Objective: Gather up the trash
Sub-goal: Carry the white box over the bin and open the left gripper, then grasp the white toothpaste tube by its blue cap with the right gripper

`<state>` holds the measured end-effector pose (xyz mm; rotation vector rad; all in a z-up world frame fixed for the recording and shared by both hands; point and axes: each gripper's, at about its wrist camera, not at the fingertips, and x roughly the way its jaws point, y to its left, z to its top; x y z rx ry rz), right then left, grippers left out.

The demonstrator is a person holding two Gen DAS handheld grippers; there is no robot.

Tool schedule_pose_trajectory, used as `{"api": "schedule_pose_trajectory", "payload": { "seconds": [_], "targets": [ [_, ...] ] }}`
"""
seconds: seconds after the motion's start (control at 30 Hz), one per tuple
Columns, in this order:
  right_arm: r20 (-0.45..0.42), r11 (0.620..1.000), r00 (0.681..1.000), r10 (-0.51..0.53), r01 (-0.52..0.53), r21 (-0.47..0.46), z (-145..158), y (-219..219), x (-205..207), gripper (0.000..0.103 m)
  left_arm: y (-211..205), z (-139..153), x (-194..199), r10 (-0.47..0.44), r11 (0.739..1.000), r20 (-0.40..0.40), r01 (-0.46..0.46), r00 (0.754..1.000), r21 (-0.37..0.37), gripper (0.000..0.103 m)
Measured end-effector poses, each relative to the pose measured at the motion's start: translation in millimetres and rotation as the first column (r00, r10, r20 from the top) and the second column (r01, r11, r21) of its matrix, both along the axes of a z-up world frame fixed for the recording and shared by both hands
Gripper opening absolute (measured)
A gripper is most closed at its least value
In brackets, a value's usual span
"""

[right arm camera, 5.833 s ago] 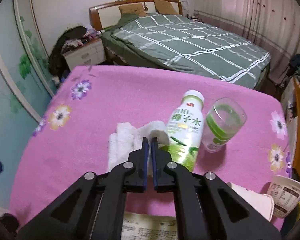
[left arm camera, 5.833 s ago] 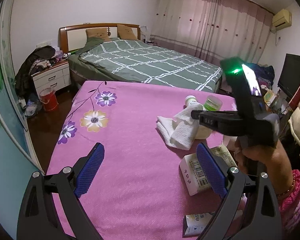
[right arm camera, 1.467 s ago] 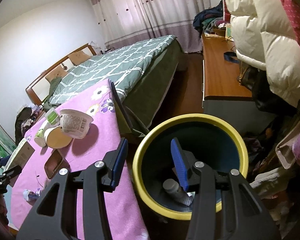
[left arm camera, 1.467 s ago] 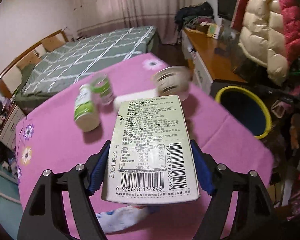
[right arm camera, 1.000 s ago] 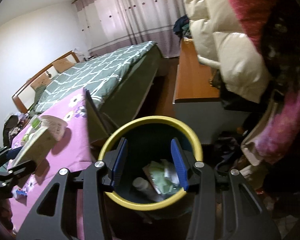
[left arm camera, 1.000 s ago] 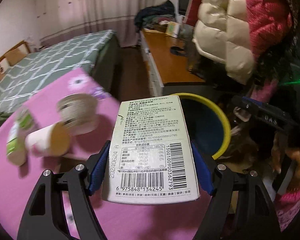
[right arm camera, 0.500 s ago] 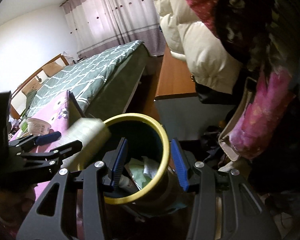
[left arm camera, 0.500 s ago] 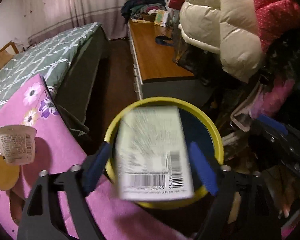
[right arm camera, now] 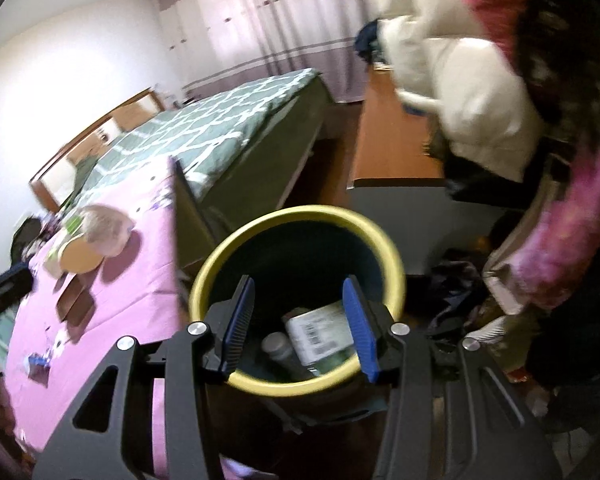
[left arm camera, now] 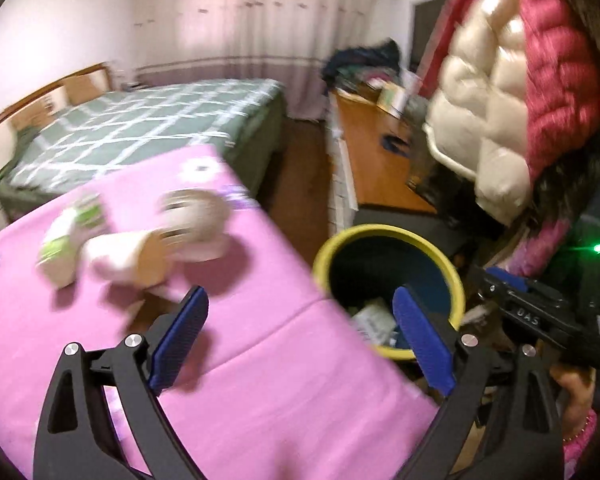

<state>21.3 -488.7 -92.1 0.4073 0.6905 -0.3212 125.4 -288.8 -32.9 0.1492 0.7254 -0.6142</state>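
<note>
My left gripper (left arm camera: 300,340) is open and empty over the near edge of the pink table (left arm camera: 240,360). The yellow-rimmed bin (left arm camera: 388,236) stands on the floor right of the table. In the right wrist view the bin (right arm camera: 300,216) holds the carton with a barcode (right arm camera: 318,332) and a bottle (right arm camera: 278,346). My right gripper (right arm camera: 298,320) is open and empty just above the bin. On the table lie a green-labelled bottle (left arm camera: 64,240), a paper cup (left arm camera: 124,256) and a yoghurt tub (left arm camera: 196,220), all blurred.
A bed with a green checked cover (left arm camera: 140,128) lies behind the table. A wooden desk (left arm camera: 376,160) stands at the right, with puffy coats (left arm camera: 520,92) hanging above it. Small scraps (right arm camera: 40,360) lie on the table's near end.
My left gripper let go of the carton, which fell into the bin, and has swung back over the table. My right gripper stays open above the bin.
</note>
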Motion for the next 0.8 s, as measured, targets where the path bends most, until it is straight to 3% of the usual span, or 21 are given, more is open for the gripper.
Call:
{"api": "schedule_pose_trajectory", "payload": {
  "seconds": [0.17,0.4,0.53,0.8],
  "targets": [
    [-0.014,0.994,0.993,0.113,-0.113,-0.006,-2.3,44.5,24.6,0.044,82.9,11.2,-8.5,0.167,0.986,0.038,-0.167,0.985,-0.019,0.094],
    [-0.043,0.954,0.953,0.298,-0.300,-0.030,-2.9,136.8,57.3,0.044,193.7,16.5,-15.9,0.367,0.930,0.061,-0.365,0.928,-0.049,0.094],
    [-0.055,0.898,0.898,0.437,-0.439,-0.021,-5.7,203.2,72.5,0.044,236.6,19.1,-20.4,0.426,0.904,0.084,-0.422,0.901,-0.059,0.094],
    [-0.060,0.739,0.740,0.670,-0.673,-0.029,-7.9,309.5,77.5,0.046,288.7,15.9,-34.3,0.492,0.870,0.098,-0.487,0.865,-0.074,0.094]
  ]
}}
